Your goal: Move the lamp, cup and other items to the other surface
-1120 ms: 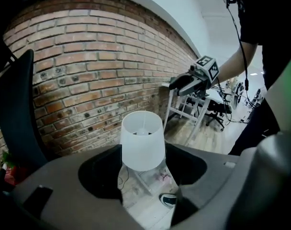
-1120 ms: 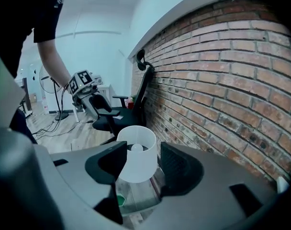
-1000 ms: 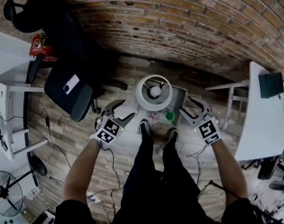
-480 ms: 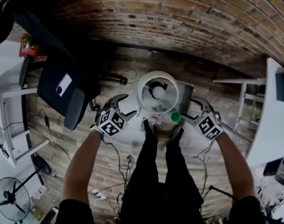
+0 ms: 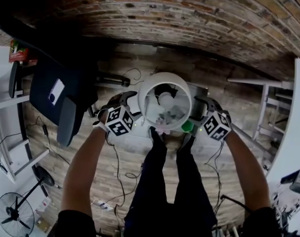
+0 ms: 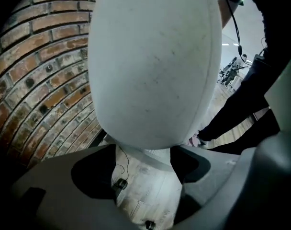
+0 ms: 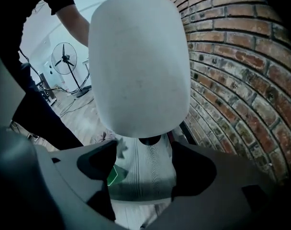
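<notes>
Since the lamp (image 5: pixel 165 101) is tall and wide at its white shade, it looks set for a two-sided lift. The left claw (image 5: pixel 129 100) sits just left of the shade and the right claw (image 5: pixel 203 105) just right of it. Both point steeply down, forearms stretched forward. Both claws' jaws have just been opening and stand wide apart, gripping nothing. A green cup (image 5: pixel 187 127) stands near the lamp's base.
</notes>
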### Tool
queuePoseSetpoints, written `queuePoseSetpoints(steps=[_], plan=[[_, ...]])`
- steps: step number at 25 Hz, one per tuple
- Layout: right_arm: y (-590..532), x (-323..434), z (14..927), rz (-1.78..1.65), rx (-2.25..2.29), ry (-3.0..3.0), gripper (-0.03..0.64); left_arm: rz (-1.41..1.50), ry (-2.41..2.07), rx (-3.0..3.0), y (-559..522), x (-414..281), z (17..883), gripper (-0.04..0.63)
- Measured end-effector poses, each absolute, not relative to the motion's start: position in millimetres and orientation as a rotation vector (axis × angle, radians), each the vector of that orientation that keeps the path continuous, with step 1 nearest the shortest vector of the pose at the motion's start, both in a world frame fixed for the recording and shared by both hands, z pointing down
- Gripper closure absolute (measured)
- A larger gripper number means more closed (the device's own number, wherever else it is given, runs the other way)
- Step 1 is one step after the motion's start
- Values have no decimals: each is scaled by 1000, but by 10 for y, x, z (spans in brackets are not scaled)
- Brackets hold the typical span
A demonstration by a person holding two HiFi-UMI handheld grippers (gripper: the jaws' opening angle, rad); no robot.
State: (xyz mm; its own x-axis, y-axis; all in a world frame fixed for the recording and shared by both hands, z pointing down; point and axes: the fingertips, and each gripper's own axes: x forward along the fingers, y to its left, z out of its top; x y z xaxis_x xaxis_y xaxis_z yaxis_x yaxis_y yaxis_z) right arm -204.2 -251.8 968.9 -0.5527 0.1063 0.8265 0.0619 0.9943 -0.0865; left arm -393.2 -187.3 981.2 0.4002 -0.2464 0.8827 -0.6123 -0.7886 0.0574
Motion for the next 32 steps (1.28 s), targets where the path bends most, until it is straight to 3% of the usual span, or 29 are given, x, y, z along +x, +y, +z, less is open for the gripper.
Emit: queuePoseSetpoints(steps=[4, 16, 32], plan=[[-2449, -2139, 9814, 47, -177, -2151, 207, 1397, -649, 2337, -1885, -3860, 9889, 252], [-2401, -2206, 9543, 18, -147, -2204, 219, 1408, -669, 2374, -1861, -3784, 9527, 252], [-2194, -1334, 7073, -52, -126, -2285, 221, 1328, -726, 2469, -1659, -2901, 7101, 252]])
